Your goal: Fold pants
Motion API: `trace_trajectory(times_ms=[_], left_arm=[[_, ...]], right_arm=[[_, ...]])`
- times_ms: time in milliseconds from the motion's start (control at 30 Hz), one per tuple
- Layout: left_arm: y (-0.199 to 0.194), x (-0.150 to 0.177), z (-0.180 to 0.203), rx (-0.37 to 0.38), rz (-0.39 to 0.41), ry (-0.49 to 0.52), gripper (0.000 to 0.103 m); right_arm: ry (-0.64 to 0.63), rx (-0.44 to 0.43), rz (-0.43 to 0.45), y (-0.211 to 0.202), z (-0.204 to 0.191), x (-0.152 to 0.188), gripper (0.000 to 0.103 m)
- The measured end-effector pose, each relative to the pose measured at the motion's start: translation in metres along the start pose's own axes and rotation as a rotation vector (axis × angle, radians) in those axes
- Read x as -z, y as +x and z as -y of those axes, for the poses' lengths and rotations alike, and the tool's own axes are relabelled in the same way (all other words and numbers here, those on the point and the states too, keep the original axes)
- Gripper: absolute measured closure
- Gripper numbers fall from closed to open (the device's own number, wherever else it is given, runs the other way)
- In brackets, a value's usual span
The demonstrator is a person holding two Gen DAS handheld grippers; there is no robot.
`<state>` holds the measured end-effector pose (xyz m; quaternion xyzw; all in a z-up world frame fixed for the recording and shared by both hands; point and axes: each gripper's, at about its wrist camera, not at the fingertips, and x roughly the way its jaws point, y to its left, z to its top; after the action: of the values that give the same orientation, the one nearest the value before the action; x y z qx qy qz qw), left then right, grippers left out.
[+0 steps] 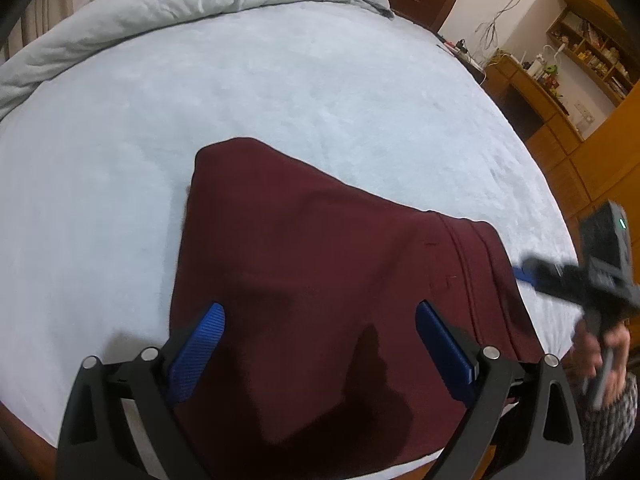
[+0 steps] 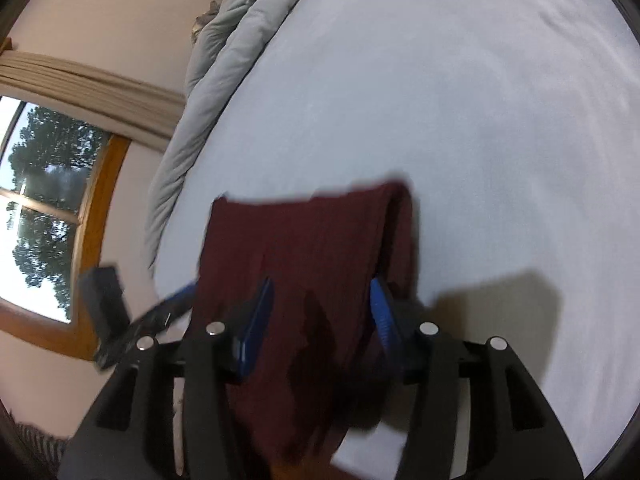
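Observation:
The maroon pants (image 1: 320, 264) lie folded into a compact stack near the front edge of the bed (image 1: 280, 92). My left gripper (image 1: 320, 320) is open above the stack, its blue fingers (image 1: 200, 344) spread wide and holding nothing. The right gripper (image 1: 524, 272) shows blurred at the pants' right edge in the left wrist view. In the right wrist view the pants (image 2: 312, 248) lie under my right gripper (image 2: 322, 300), whose blue fingers (image 2: 256, 320) are apart with cloth seen between them. The left gripper (image 2: 176, 300) shows blurred at the left.
A crumpled grey duvet (image 1: 192, 0) is heaped along the far side of the bed. Wooden shelves and a desk (image 1: 560, 80) stand to the right. A window (image 2: 44, 208) with a curtain is on the wall beyond the bed.

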<state>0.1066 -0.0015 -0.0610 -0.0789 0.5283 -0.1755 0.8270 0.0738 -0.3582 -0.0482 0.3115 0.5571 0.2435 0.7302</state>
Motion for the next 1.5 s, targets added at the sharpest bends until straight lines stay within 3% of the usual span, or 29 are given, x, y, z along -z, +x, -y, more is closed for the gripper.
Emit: trace_trajectory(times_ms=[167,267,400,467,600,733,867,967,1067,1133,1200,1267,1300,1333,1500], left_arm=[[-0.006,0.004,0.007,-0.002,0.013,0.024,0.006],[-0.009,0.006,0.008,-0.014,0.02,0.03,0.006],[-0.012,0.009,0.012,-0.034,0.032,0.032,0.006],[-0.013,0.01,0.012,-0.035,0.031,0.03,0.006],[-0.014,0.01,0.016,-0.038,0.037,0.034,0.006],[-0.015,0.01,0.017,-0.03,0.042,0.044,0.006],[-0.01,0.011,0.015,-0.032,0.025,0.038,0.006],[-0.006,0.012,0.008,-0.025,-0.002,0.029,0.006],[-0.01,0.011,-0.002,-0.024,-0.016,0.031,0.006],[-0.013,0.008,-0.017,-0.006,-0.04,0.004,0.006],[-0.012,0.005,-0.033,0.012,-0.063,-0.027,0.006],[-0.004,0.004,-0.051,0.007,-0.102,-0.048,0.006],[-0.001,0.003,-0.058,0.007,-0.121,-0.054,0.006],[0.005,0.002,-0.066,0.042,-0.147,-0.056,0.006],[0.027,-0.001,-0.081,0.171,-0.22,-0.079,0.006]], right_arm=[[0.014,0.027,-0.063,-0.009,-0.008,0.056,0.052],[0.034,0.001,-0.081,-0.007,-0.012,0.073,0.051],[0.006,0.032,-0.069,-0.002,-0.022,0.076,0.05],[-0.006,0.032,-0.073,0.0,-0.028,0.074,0.065],[-0.102,0.115,-0.086,0.005,-0.043,0.073,0.084],[-0.115,0.136,-0.08,-0.003,-0.044,0.073,0.088],[-0.066,0.171,-0.144,0.02,-0.021,0.078,0.088],[-0.068,0.15,-0.141,0.021,-0.022,0.08,0.084],[-0.11,0.121,-0.114,0.008,-0.032,0.078,0.068],[-0.146,0.114,-0.086,-0.002,-0.037,0.074,0.051],[-0.152,0.117,-0.049,-0.013,-0.035,0.066,0.039],[-0.129,0.101,-0.029,-0.018,-0.028,0.058,0.039],[-0.113,0.084,-0.022,-0.019,-0.021,0.053,0.032],[-0.096,0.067,-0.024,-0.017,-0.014,0.048,0.027],[0.016,0.015,-0.047,0.003,0.023,0.032,0.028]])
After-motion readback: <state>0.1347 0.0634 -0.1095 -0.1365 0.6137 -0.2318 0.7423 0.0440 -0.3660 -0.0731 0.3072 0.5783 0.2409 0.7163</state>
